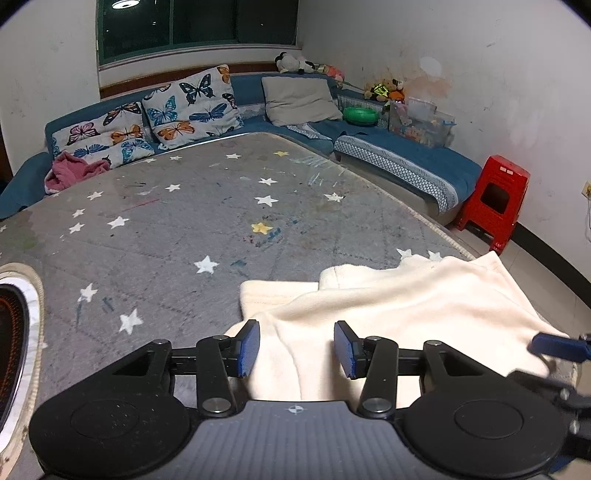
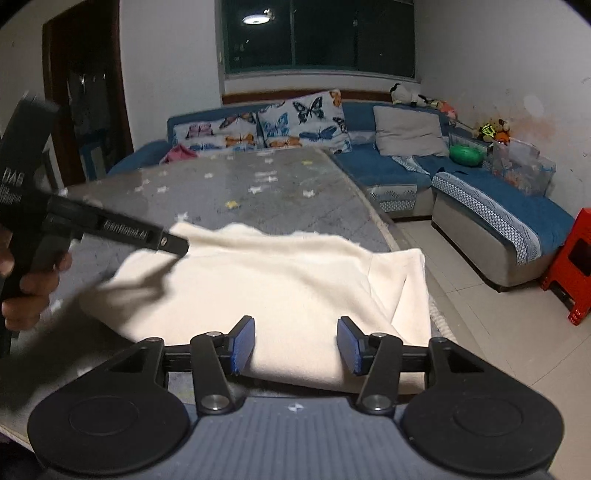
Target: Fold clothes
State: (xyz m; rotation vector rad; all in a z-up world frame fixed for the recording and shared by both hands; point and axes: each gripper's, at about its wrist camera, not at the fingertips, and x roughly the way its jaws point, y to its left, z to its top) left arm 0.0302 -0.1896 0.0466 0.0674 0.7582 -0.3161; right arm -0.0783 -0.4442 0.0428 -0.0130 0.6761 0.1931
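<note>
Cream fleece garment [image 2: 258,280] lies on near right corner of grey star-patterned desk [image 1: 166,229], already doubled over in layers, edges uneven. Further folds and squaring likely left. Left gripper [image 1: 296,349] and right gripper [image 2: 295,345]: fingers spread wide, holding nothing, just above cloth.

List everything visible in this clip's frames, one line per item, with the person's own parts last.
garment: 1, cream, partly folded, near edge of table
table: 1, grey cover with stars
sofa: 1, blue, L-shaped, behind table
butterfly cushions: 2, on sofa
plain cushion: 1, beige, on sofa
pink cloth: 1, sofa's left end
green bowl: 1, on sofa
stool: 1, red, by wall
soft toys: several, sofa corner
window: 1, dark
left gripper: open, over garment
right gripper: open, over garment
hand: 1, holding left gripper
</note>
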